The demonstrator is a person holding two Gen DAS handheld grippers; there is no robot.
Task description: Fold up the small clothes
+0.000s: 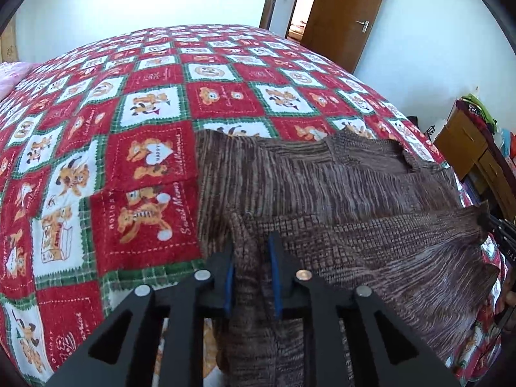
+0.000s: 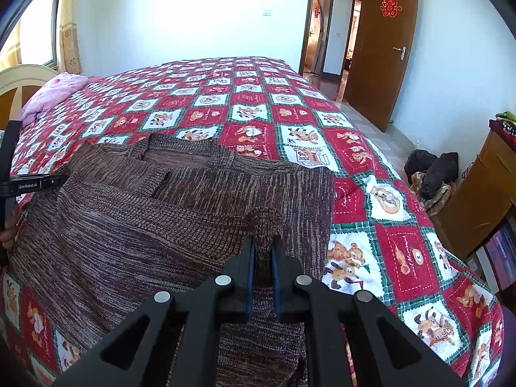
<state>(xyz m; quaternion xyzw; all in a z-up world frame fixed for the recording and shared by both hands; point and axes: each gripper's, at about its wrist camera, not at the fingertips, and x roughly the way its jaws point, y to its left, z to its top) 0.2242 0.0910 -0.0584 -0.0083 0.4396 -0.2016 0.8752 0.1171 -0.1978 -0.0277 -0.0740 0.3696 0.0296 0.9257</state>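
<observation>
While both jaws pinch its near edge, the brown sweater [image 1: 338, 187] lies lengthwise across the bedspread [image 1: 113, 129].

You see brown marled knit sweater [image 1: 338, 193]; bedspread [image 1: 96, 148] red, white, green checks with orange cartoon dogs; your fingers [image 1: 229, 277] black with blue pads; door [image 2: 380, 51] brown.

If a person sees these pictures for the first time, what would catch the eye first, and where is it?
First comes the red, white and green cartoon bedspread, which covers the whole bed. On its near side lies a brown knit garment; the left tool and the right tool each pinch a bunch of its near edge. Behind the bed, at the upper right, a brown door with a red paper sign stands open.
</observation>
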